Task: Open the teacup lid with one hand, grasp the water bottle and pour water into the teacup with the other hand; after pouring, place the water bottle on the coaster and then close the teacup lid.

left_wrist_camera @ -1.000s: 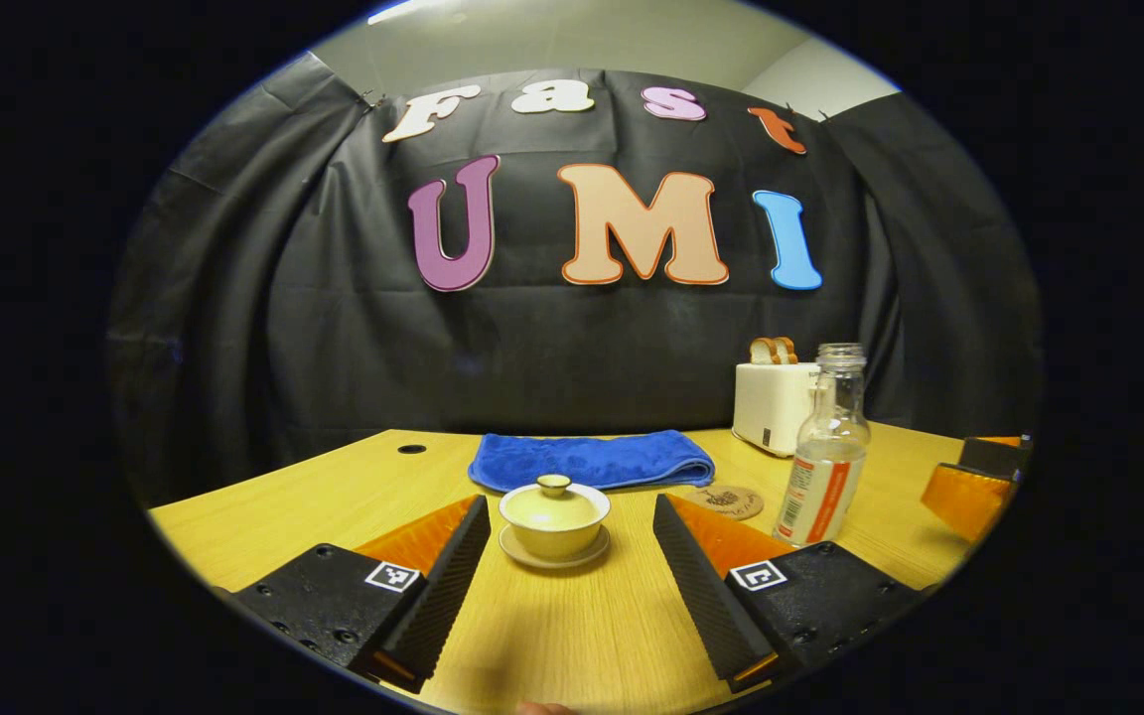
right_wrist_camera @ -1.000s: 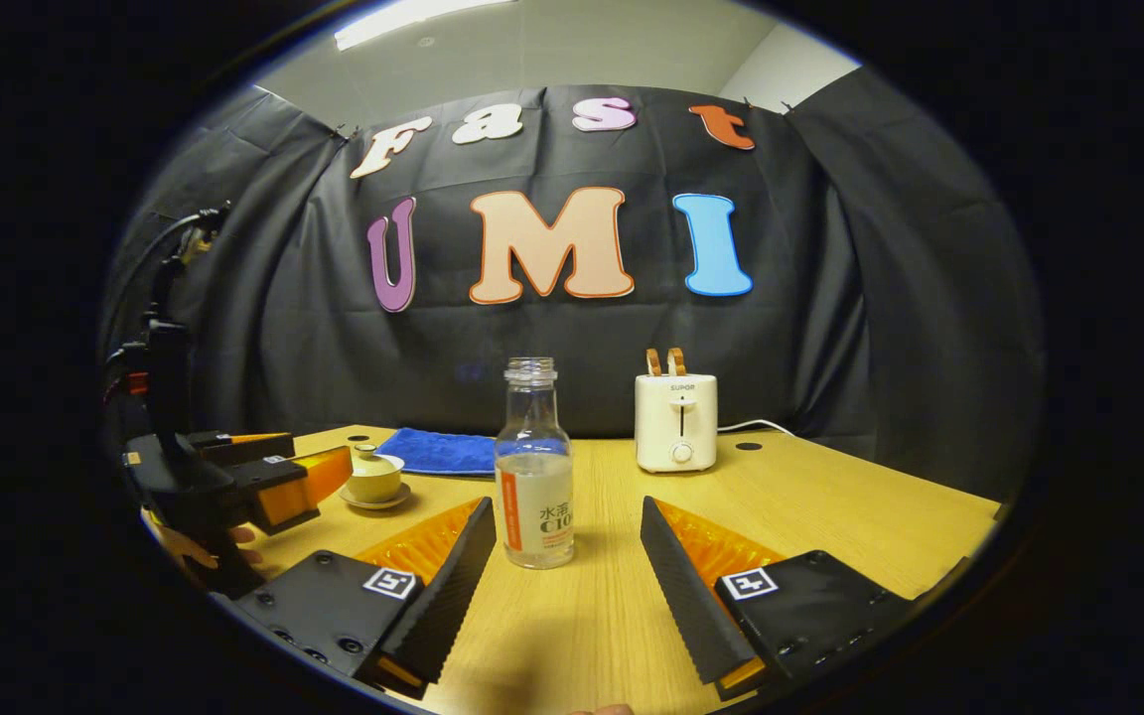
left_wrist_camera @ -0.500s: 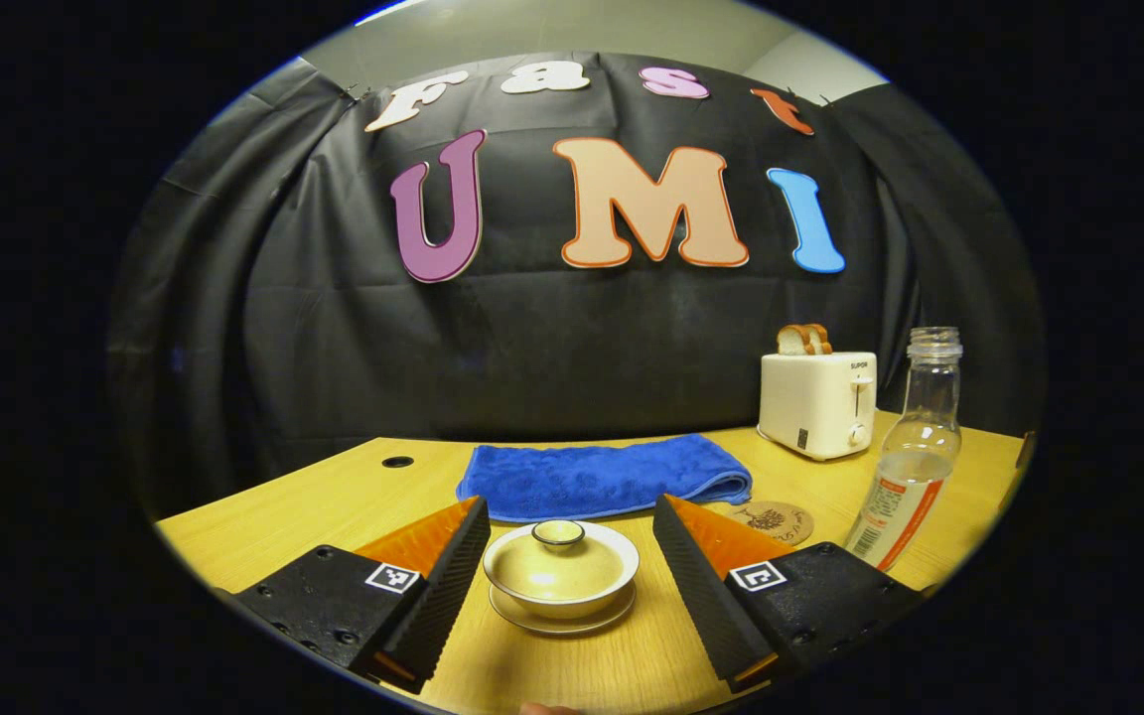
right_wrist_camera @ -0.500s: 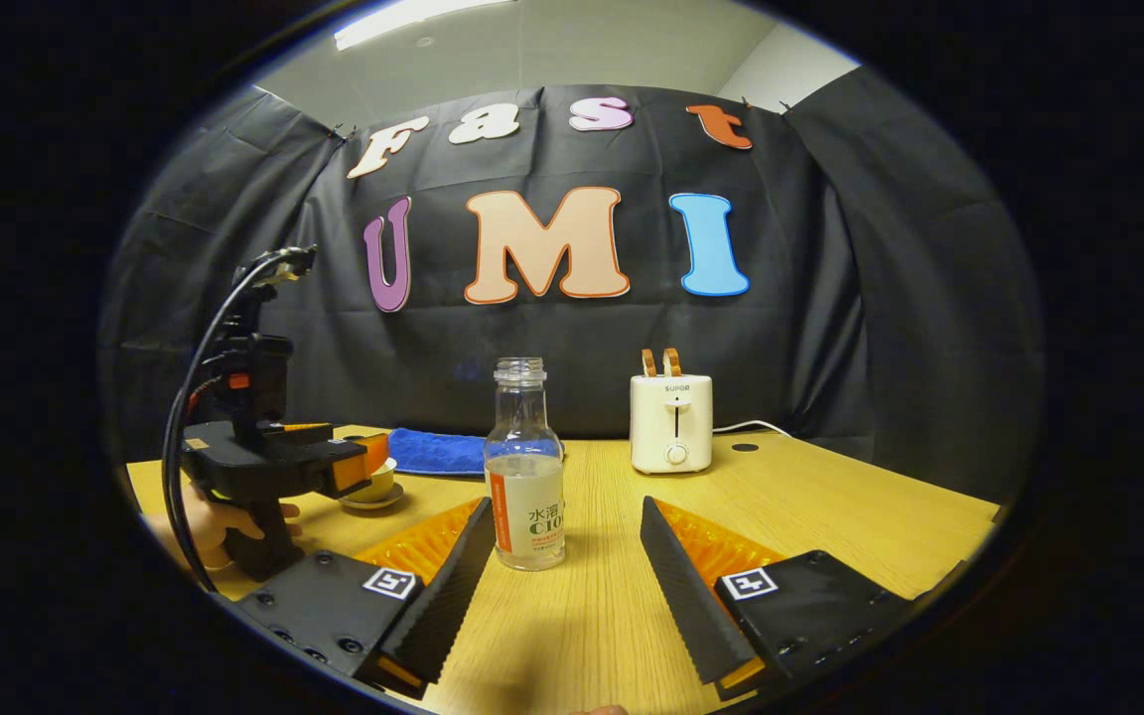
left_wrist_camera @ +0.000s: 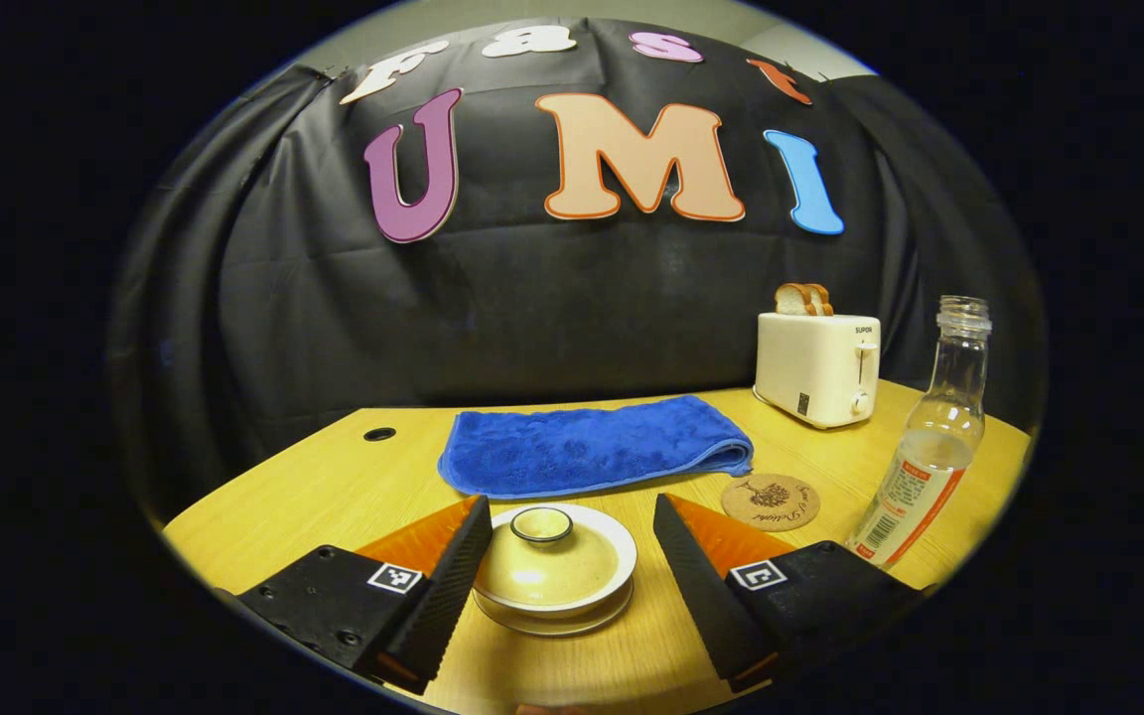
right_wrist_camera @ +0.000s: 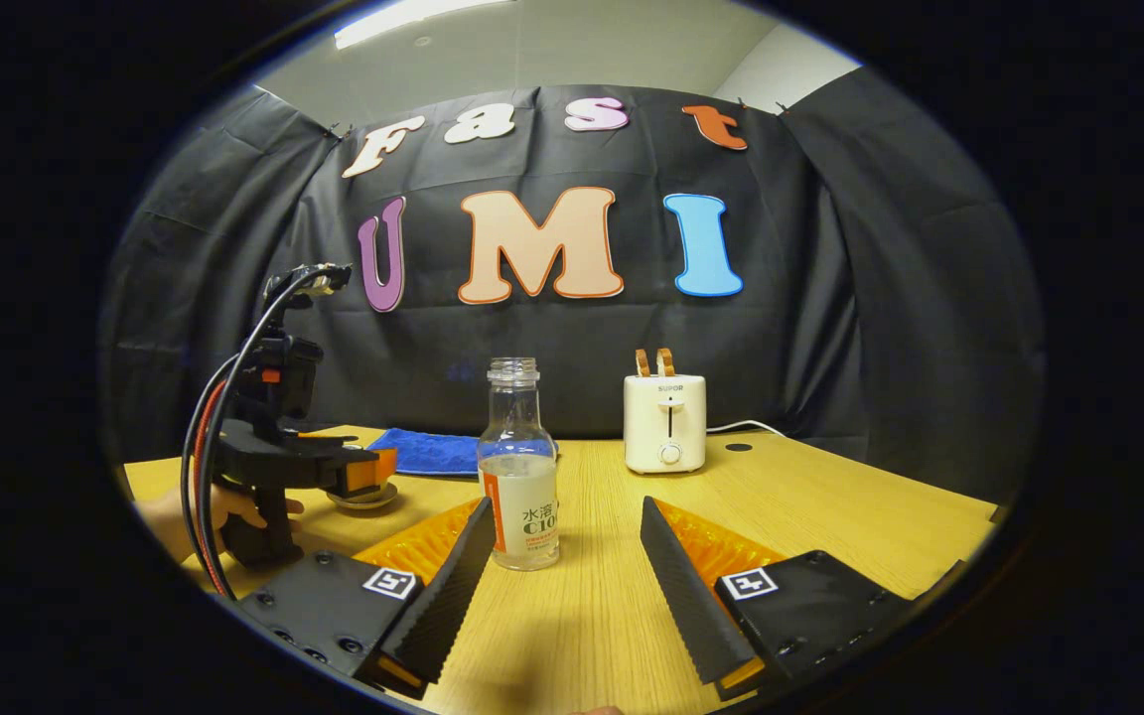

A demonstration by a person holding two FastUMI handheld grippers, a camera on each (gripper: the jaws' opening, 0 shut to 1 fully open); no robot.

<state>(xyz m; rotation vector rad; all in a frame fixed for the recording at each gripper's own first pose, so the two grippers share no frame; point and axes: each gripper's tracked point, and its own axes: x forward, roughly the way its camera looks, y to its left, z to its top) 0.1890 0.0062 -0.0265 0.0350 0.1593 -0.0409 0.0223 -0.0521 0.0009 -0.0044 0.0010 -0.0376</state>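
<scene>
A pale yellow teacup (left_wrist_camera: pixel 554 571) with its lid (left_wrist_camera: pixel 544 548) on stands on a saucer between the fingers of my left gripper (left_wrist_camera: pixel 570 502), which is open around it without touching. The round cork coaster (left_wrist_camera: pixel 771 501) lies to the right, in front of the towel. A clear uncapped water bottle (left_wrist_camera: pixel 925 457), partly filled, stands farther right. In the right gripper view the bottle (right_wrist_camera: pixel 519 477) stands upright just ahead of my open right gripper (right_wrist_camera: pixel 566 504), close to its left finger. The left gripper (right_wrist_camera: pixel 334 467), held by a hand (right_wrist_camera: pixel 224 506), covers most of the teacup there.
A folded blue towel (left_wrist_camera: pixel 592 447) lies behind the teacup. A white toaster (left_wrist_camera: pixel 817 367) with bread slices stands at the back right, its cord trailing along the wooden table (right_wrist_camera: pixel 830 497). A cable hole (left_wrist_camera: pixel 379 434) is at the back left.
My left gripper has moved forward and tipped down, so the teacup now sits between its fingers. The right gripper has barely shifted; the bottle has not moved.
</scene>
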